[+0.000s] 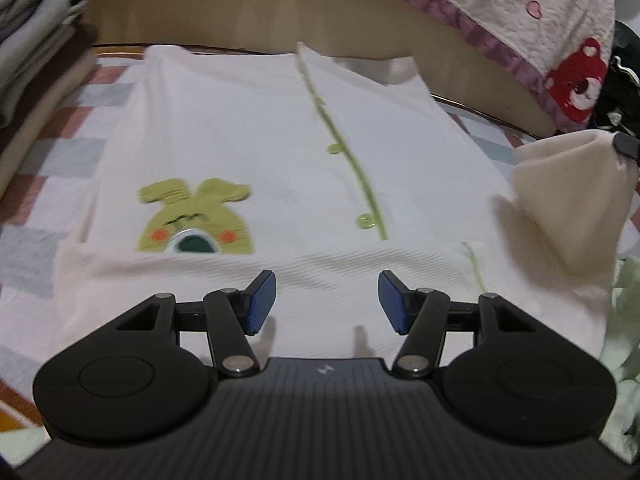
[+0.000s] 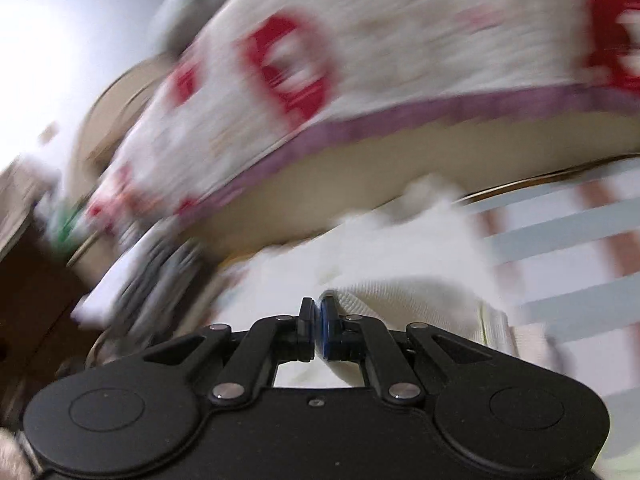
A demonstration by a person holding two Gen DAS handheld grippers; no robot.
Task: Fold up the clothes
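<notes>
A white child's garment (image 1: 248, 148) lies spread on the striped bedcover, with a green animal patch (image 1: 196, 220) and a green button placket (image 1: 352, 160). Its near hem is folded over toward me. My left gripper (image 1: 326, 304) hovers open just above that folded hem, nothing between its blue pads (image 1: 262, 300). At the right edge of the left wrist view, a cream sleeve (image 1: 568, 200) is lifted off the bed. The right wrist view is motion-blurred; there my right gripper (image 2: 318, 330) is shut on the cream sleeve cloth (image 2: 400, 300).
A stack of folded clothes (image 1: 36, 60) stands at the far left. A white blanket with red bears and purple trim (image 1: 540, 32) drapes over the tan headboard (image 1: 240, 12) behind. Pale green fabric (image 1: 624, 320) lies at the right. The striped bedcover (image 1: 44, 184) surrounds the garment.
</notes>
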